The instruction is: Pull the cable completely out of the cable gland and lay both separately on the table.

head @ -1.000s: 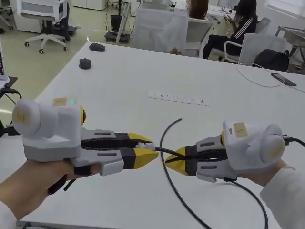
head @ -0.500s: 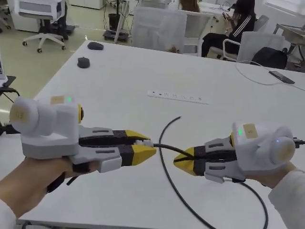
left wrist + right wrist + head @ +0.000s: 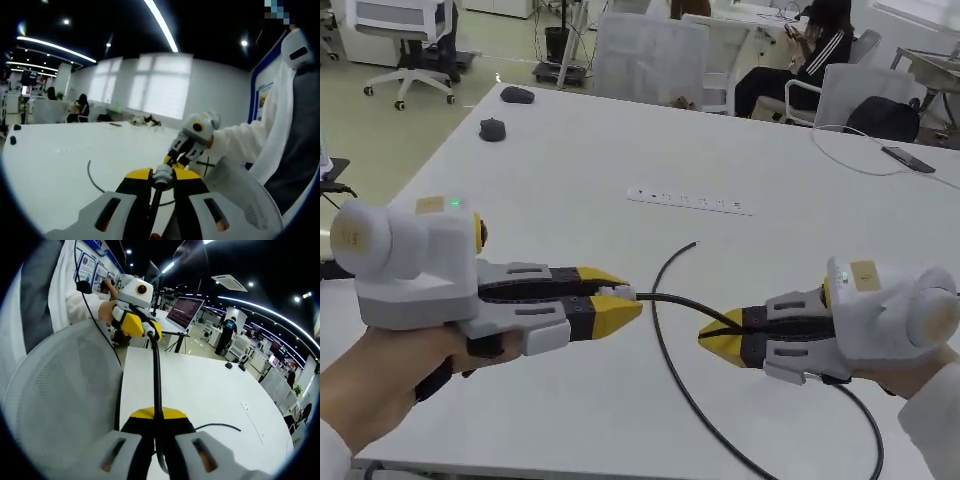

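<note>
the cable gland (image 3: 624, 293), a small pale fitting, sits pinched at the very tip of the left tool (image 3: 636, 298), whose yellow jaws are closed down on it. in the left gripper view the gland (image 3: 163, 176) shows as a round pale collar between the jaw tips. the black cable (image 3: 666, 270) sits in the gland and comes out of its free end. it runs in a short, nearly straight span above the table (image 3: 570, 170) to the right tool (image 3: 706, 338), whose jaws are drawn tight on the cable. past that grip the cable loops away over the table, with its loose end near a white power strip (image 3: 690, 203).

the two tools point at each other, tips apart, both held level just above the table's near edge. the left hand (image 3: 380, 370) grips its tool from below, and the right hand (image 3: 920, 372) does the same in a white sleeve. in the right gripper view the cable (image 3: 156, 370) stretches straight to the left tool (image 3: 144, 328).
</note>
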